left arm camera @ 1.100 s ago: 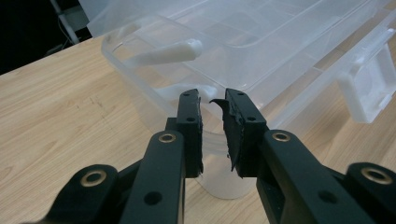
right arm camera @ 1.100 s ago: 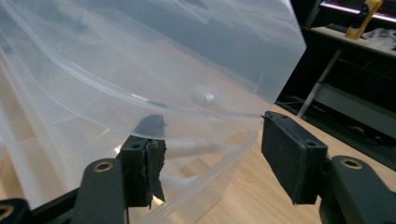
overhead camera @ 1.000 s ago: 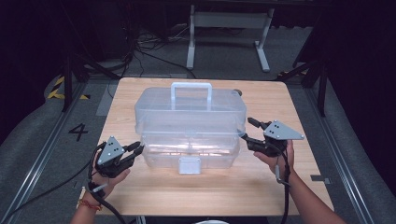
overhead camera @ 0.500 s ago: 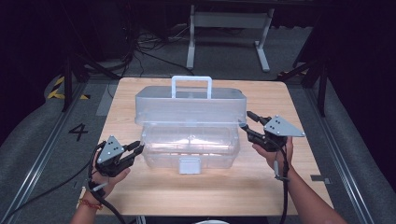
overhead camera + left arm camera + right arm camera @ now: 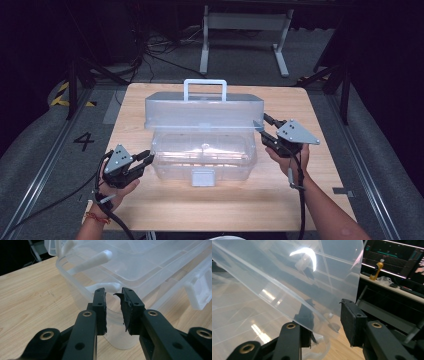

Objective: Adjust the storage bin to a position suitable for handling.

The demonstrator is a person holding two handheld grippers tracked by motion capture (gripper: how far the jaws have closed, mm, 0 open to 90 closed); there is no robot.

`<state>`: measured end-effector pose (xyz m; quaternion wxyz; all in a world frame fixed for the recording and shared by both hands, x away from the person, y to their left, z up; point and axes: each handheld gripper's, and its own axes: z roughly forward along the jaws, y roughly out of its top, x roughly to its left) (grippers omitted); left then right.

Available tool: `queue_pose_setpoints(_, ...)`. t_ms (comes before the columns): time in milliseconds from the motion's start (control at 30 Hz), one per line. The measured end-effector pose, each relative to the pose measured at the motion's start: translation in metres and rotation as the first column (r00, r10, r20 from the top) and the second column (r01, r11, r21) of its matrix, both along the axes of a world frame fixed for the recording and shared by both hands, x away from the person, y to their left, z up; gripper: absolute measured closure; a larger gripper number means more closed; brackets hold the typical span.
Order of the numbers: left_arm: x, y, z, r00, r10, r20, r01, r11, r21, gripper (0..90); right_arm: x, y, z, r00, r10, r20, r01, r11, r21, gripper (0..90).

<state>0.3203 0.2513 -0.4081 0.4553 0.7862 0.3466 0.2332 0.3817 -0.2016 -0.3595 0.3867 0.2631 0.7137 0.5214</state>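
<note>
A clear plastic storage box [image 5: 202, 155] stands mid-table, its front latch [image 5: 202, 177] facing me. Its lid [image 5: 202, 112], which carries a white handle [image 5: 205, 90], is tilted up at the front. My right gripper [image 5: 265, 129] is at the lid's right front corner. Its jaws have just been closing and now clamp the lid's edge [image 5: 287, 290], one jaw seen through the plastic at my right gripper [image 5: 327, 307]. My left gripper [image 5: 147, 159] sits at the box's left front corner. In its own view the left gripper [image 5: 113, 297] has narrowly parted jaws astride the corner rim [image 5: 75, 282].
The wooden table [image 5: 320, 200] has bare room in front of the box and at both sides. A white metal stand [image 5: 245, 30] and cables lie on the floor behind. A shelf with an orange bottle [image 5: 378, 268] is beyond the table's right side.
The right gripper has risen and moved inward with the lid's corner, and the lid has swung up off the base. The left gripper has stayed put.
</note>
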Motion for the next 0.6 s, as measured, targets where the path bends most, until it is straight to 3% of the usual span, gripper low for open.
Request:
queue_pose_setpoints(100, 0.0, 0.0, 0.0, 1.0, 0.001, 0.001, -0.001, 1.0, 0.002, 74.4, 0.002, 0.001, 0.003, 0.9998, -0.018, -0.003, 0.018, 0.9993, 0.033, 65.8)
queue_pose_setpoints(467, 0.003, 0.001, 0.0, 1.0, -0.003, 0.003, 0.003, 0.9999, 0.012, 73.3, 0.014, 0.006, 0.015, 0.9973, -0.072, 0.013, 0.071, 0.9963, 0.047, 69.1)
queue_pose_setpoints(600, 0.003, 0.0, -0.001, 1.0, 0.0, -0.007, 0.0, 1.0, -0.002, 72.7, 0.019, 0.007, 0.02, 0.996, -0.088, 0.012, 0.088, 0.9945, 0.057, 69.9)
